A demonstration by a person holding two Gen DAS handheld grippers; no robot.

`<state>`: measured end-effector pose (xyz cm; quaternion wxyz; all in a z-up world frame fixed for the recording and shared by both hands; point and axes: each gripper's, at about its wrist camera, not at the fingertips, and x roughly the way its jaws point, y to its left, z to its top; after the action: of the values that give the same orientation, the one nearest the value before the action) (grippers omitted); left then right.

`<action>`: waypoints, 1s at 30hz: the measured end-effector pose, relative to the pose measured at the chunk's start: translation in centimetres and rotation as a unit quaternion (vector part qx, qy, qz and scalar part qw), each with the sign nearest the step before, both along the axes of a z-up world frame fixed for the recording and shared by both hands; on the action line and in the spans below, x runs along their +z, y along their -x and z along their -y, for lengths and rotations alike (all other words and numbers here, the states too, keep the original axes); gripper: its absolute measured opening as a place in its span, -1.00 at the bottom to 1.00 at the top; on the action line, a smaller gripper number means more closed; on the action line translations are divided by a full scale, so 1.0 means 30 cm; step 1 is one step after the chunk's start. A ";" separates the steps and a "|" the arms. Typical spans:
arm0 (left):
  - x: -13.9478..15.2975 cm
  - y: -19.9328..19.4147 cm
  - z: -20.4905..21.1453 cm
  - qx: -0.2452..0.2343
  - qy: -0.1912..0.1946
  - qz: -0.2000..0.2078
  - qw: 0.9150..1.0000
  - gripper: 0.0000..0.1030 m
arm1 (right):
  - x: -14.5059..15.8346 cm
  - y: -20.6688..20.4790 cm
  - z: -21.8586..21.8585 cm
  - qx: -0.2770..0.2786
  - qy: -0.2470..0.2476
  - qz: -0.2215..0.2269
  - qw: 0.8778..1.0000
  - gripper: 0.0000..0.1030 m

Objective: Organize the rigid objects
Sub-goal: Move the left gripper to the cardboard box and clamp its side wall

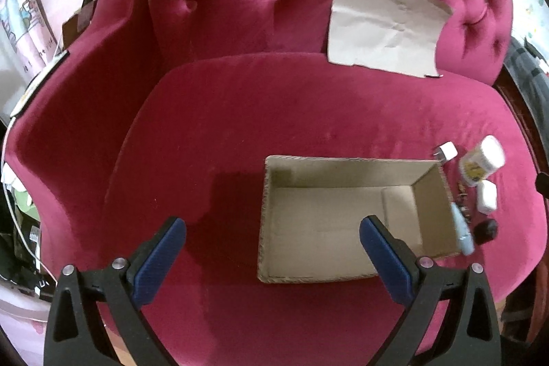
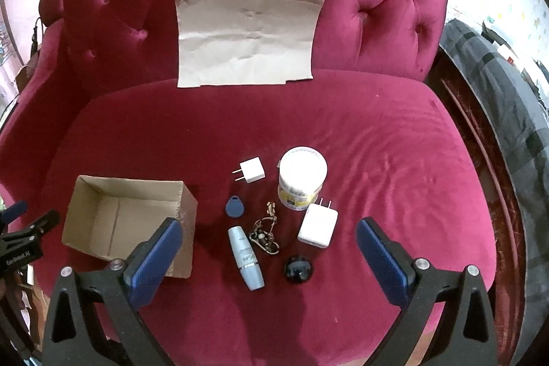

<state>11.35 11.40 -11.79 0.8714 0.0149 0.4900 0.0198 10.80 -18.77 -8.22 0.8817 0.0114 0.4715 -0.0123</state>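
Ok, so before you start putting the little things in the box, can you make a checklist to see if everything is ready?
1. Cardboard box open on top and empty: ok.
2. Right gripper jaws wide open, holding nothing: ok.
3. Left gripper jaws wide open, holding nothing: ok.
4. Items lie apart for single picks: partly. Small charger, blue tag, black ball and blue tube are separate; the big charger sits against the white jar: not ok.
5. Keychain untangled: cannot tell.
6. Box steady on the soft seat cushion: cannot tell.
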 end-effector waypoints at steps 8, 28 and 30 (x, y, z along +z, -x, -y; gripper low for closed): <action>-0.126 -0.055 -0.063 0.009 -0.018 -0.014 1.000 1.00 | -0.110 -0.062 0.015 -0.006 -0.002 -0.010 1.000 0.99; -0.313 -0.120 -0.078 -0.025 0.031 -0.074 0.996 -0.84 | -0.211 -0.105 0.005 0.004 -0.003 -0.017 1.000 0.99; -0.324 -0.116 -0.076 -0.026 0.033 -0.076 0.996 -0.92 | -0.216 -0.105 0.003 0.006 -0.002 -0.019 1.000 0.99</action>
<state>14.84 13.68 -21.50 0.8318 0.0003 0.5547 -0.0207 13.95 -18.86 -14.71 0.8726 0.0099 0.4883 -0.0062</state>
